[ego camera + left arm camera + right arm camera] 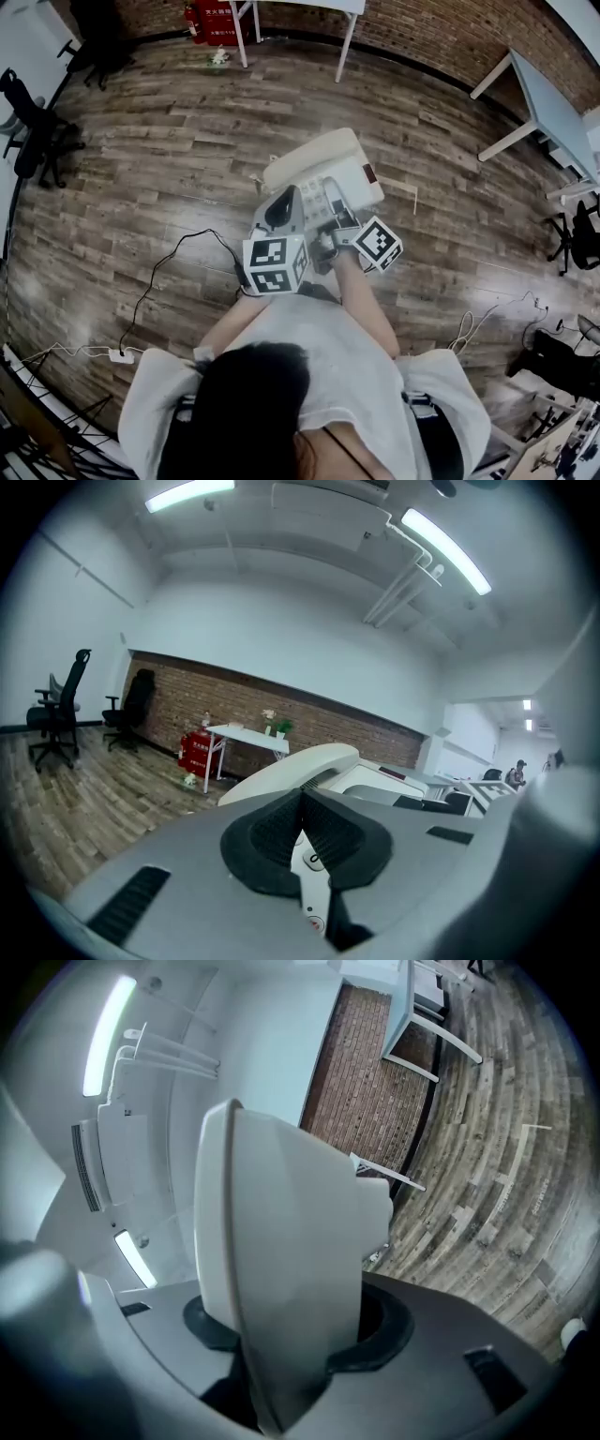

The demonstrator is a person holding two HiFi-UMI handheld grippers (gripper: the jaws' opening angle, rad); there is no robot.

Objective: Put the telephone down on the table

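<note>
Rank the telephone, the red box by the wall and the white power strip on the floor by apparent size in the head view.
telephone
red box
power strip
The telephone is held nearest the camera, which inflates it.

Wood-plank floor; on it black cable running to white power strip, black office chairs at left, white table and red box by brick wall

Bright, even light from ceiling strips; fisheye edges dark and warped
</note>
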